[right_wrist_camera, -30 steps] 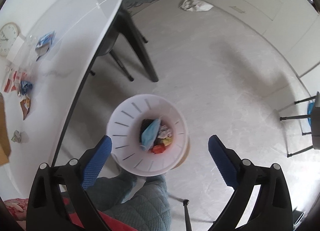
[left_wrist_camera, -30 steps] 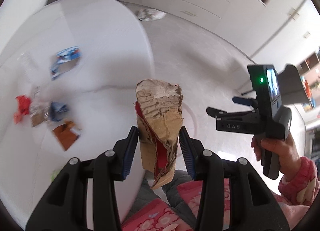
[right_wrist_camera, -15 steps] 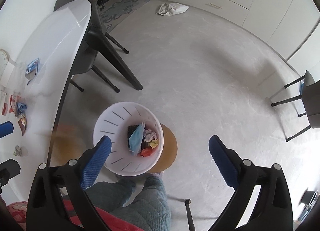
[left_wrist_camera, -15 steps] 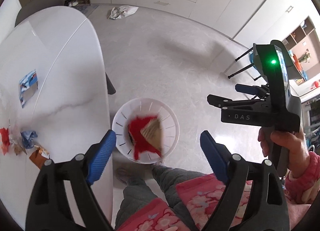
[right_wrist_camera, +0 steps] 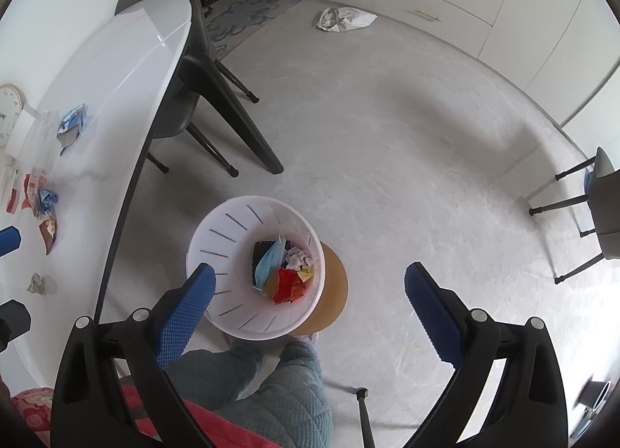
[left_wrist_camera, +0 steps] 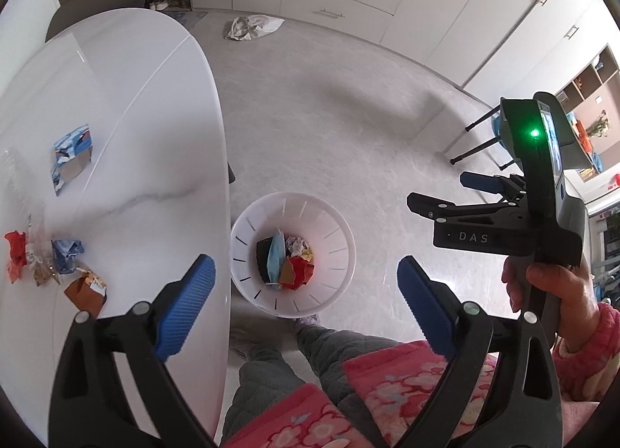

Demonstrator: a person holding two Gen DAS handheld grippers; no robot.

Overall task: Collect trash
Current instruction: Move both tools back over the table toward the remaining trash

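Note:
A white slotted trash bin (left_wrist_camera: 329, 223) (right_wrist_camera: 232, 231) stands on the floor beside the white table (left_wrist_camera: 147, 145) (right_wrist_camera: 116, 72). Inside it lie a red-and-brown cardboard piece (left_wrist_camera: 296, 271) (right_wrist_camera: 286, 285), a blue mask and crumpled paper. My left gripper (left_wrist_camera: 306, 289) is open and empty above the bin. My right gripper (right_wrist_camera: 310, 297) is open and empty, also above the bin; it shows at the right of the left wrist view (left_wrist_camera: 488, 215). Wrappers remain on the table: a blue packet (left_wrist_camera: 71, 155), a red and blue cluster (left_wrist_camera: 42, 258), an orange wrapper (left_wrist_camera: 85, 291).
A black chair (right_wrist_camera: 182, 114) is tucked under the table. A white bag (right_wrist_camera: 343, 18) lies on the floor by the cabinets. A round wooden stool (right_wrist_camera: 329, 300) sits under the bin. Another chair (right_wrist_camera: 596, 200) stands at the right. My legs are below.
My left gripper opened and let go of the red-and-brown cardboard piece, which fell into the bin. Both grippers have risen a little higher over the bin.

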